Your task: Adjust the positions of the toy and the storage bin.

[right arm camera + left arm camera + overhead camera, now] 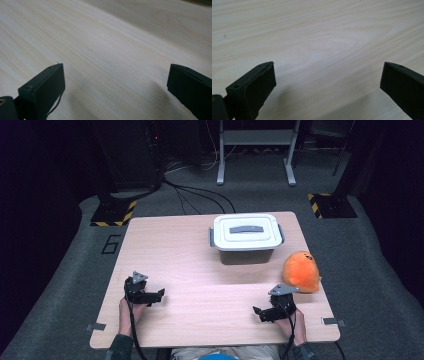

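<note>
Sitting lidded, storage box beside orange plush.

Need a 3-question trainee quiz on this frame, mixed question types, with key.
1. True or false: the lid is off the box.
2. The orange plush lies nearest to which gripper? A) left gripper B) right gripper C) the same from both
3. Fill in: in the two gripper views the jaws of both grippers stand ____, with only bare table between them.

Key:
1. False. The white lid sits on the box, grey handle on top.
2. B. The plush lies at the table's right edge, just beyond the right gripper.
3. Open.
</note>
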Motion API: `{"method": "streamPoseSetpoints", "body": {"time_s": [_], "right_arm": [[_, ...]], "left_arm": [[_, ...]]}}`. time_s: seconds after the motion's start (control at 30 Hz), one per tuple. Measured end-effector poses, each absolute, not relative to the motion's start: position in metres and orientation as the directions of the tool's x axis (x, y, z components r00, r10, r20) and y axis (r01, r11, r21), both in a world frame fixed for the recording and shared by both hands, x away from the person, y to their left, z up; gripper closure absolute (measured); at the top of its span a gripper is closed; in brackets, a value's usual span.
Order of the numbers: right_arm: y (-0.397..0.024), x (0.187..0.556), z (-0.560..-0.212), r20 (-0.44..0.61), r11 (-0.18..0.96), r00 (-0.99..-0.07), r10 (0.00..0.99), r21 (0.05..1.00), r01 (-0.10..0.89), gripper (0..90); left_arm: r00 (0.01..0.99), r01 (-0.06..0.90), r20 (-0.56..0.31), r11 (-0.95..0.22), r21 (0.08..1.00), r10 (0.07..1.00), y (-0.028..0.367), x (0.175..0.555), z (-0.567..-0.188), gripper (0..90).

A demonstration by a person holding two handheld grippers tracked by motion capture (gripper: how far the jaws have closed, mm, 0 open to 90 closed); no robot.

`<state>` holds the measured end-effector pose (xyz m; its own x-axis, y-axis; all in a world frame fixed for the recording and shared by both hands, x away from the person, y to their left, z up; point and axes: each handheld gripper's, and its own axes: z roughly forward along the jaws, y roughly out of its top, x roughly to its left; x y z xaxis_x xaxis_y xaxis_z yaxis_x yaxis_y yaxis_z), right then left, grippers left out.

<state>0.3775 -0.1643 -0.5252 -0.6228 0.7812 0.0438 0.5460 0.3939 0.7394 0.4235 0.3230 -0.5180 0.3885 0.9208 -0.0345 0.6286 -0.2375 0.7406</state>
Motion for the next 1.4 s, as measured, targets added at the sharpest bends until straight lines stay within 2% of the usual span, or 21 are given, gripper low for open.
{"method": "streamPoseSetpoints", "body": {"time_s": [0.2,0.23,0.6,1.03,1.33,1.4], "right_arm": [[-0.160,0.379,-0.528,0.031,0.431,-0.642,0.766,0.717,0.548,1.1],[-0.155,0.378,-0.529,-0.006,0.466,-0.657,0.754,0.709,0.529,2.1],[-0.156,0.377,-0.529,-0.011,0.459,-0.651,0.759,0.718,0.523,3.1],[-0.157,0.377,-0.529,-0.004,0.451,-0.647,0.762,0.720,0.527,4.6],[-0.157,0.377,-0.529,-0.005,0.453,-0.649,0.761,0.720,0.526,4.9],[-0.157,0.377,-0.529,-0.007,0.454,-0.650,0.760,0.721,0.524,5.1]], "left_arm": [[0.438,0.591,-0.013,-0.277,0.758,0.899,0.311,0.439,-0.498,0.1],[0.448,0.581,-0.002,-0.289,0.761,0.894,0.307,0.443,-0.492,0.4],[0.515,0.517,0.022,-0.331,0.789,0.857,0.259,0.493,-0.445,2.9],[0.515,0.539,-0.040,-0.287,0.792,0.857,0.215,0.541,-0.423,4.3],[0.512,0.548,-0.033,-0.297,0.782,0.858,0.193,0.562,-0.418,12.8],[0.502,0.571,-0.057,-0.281,0.772,0.863,0.185,0.569,-0.417,15.2]]}}
